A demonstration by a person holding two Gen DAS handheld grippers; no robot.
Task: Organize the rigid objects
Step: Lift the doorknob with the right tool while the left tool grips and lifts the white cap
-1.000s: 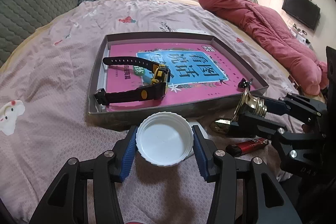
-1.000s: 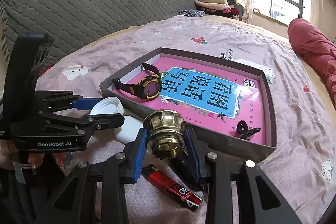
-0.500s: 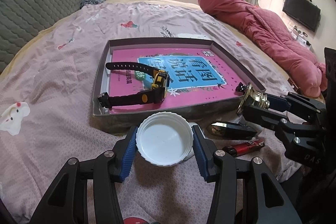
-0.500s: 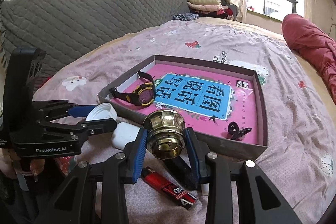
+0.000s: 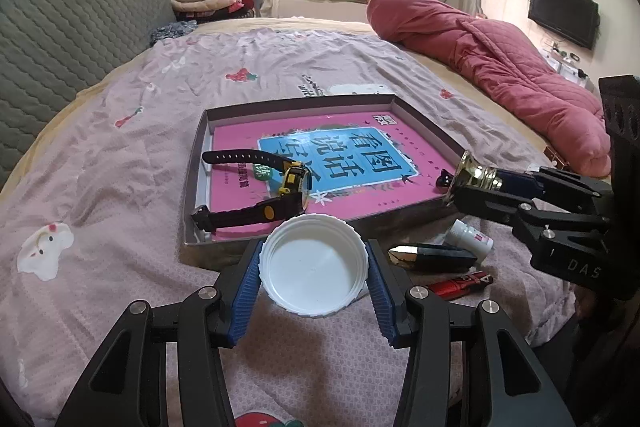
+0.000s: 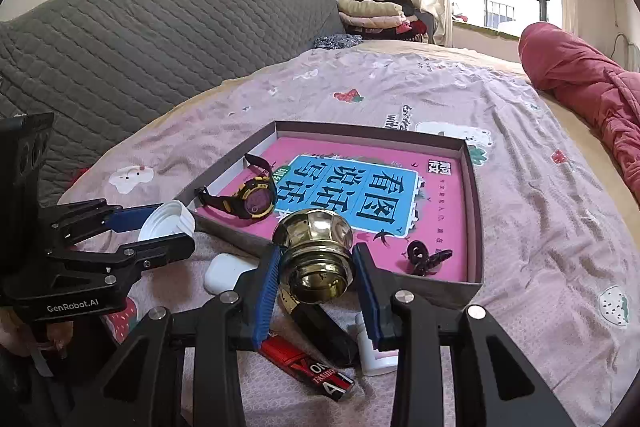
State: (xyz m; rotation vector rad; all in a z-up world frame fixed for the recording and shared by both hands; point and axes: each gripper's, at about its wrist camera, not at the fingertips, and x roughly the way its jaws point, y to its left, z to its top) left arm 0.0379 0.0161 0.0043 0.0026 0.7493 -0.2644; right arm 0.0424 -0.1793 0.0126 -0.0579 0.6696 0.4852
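Left wrist view: left gripper has its 2 blue pads clamped on a white cap, held above the bedsheet just short of the tray, where a watch lies on the pink book. Right wrist view: right gripper is clamped on a brass knob near the tray's front wall, above a red lighter and white bottle.
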